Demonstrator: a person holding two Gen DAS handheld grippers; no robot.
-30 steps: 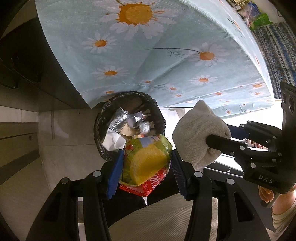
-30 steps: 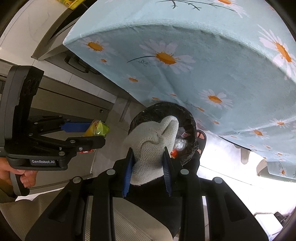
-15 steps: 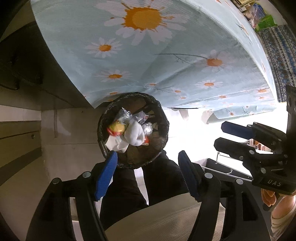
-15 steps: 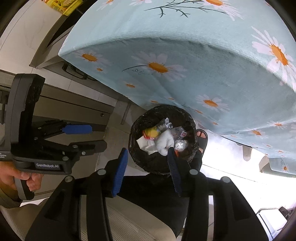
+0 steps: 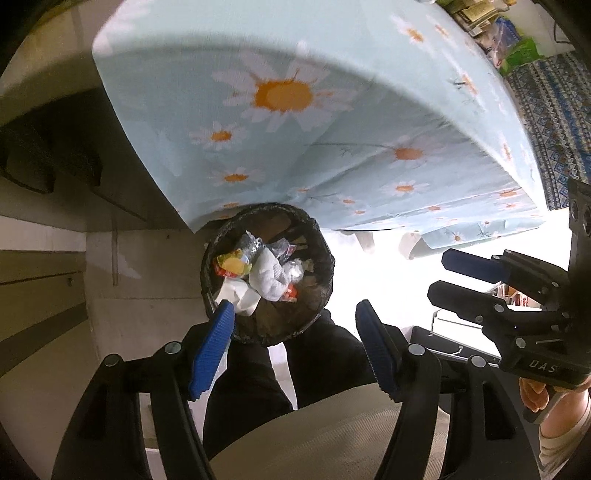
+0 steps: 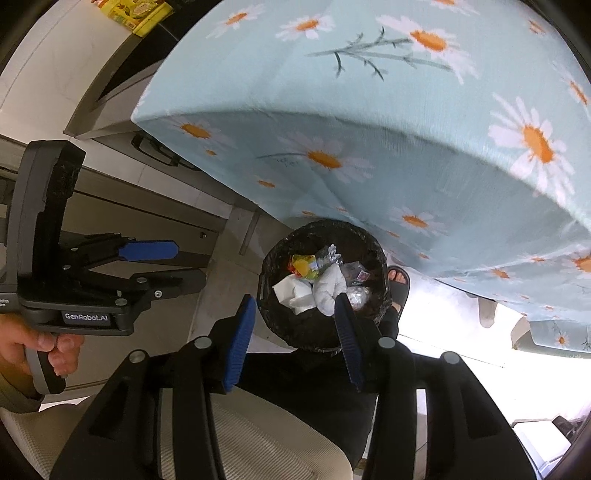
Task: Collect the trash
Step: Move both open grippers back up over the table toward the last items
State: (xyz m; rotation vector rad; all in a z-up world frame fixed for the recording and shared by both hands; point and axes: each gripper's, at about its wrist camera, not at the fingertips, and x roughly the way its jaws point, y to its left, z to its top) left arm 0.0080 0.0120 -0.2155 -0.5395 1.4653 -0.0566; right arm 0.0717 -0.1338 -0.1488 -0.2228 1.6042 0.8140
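We hold the left gripper [image 5: 295, 345] and right gripper [image 6: 293, 332] wide apart and empty above the round black-lined trash bin [image 5: 321, 295], where the white knitted sock [image 5: 271, 277] lies beside the yellow-and-red snack wrapper [image 5: 231, 265].

Left wrist view: tablecloth [image 5: 332, 122] motion-blurred, daisy outlines smeared; its far end runs out of frame at top. Trash bin [image 5: 267, 273] far rim tucked under the cloth hem; near rim partly covered by a blue pad [image 5: 212, 347]. Items at bin bottom beneath the white cloth wad [image 5: 271, 277] not identifiable. Shelf clutter [image 5: 495, 33] at upper right too small to read.

Right wrist view: yellow package [image 6: 136, 13] cut off by top edge, print illegible. Sandalled foot [image 6: 399, 282] half hidden behind the bin. Small label on the left gripper [image 6: 147, 264] cut off at frame edge.
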